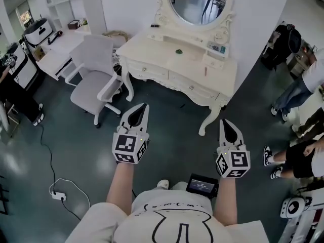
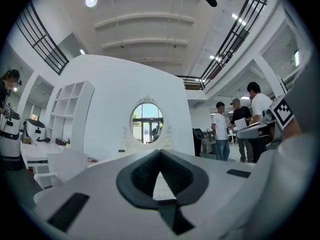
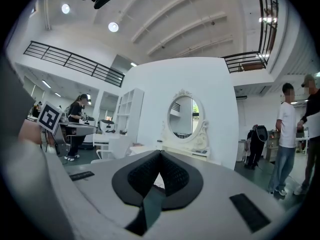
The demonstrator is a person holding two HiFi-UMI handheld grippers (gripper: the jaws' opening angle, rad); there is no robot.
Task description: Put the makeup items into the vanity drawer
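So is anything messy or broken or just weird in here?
Nothing looks spilled or broken. The white chair stands beside the vanity, turned at an angle instead of tucked in. A power strip lies on the floor with its cable trailing loose. That is all that stands out.

Swivel chair (image 1: 90,90), power strip (image 1: 58,195)

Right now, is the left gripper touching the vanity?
Apart. The head view shows a strip of floor between the left gripper and the vanity.
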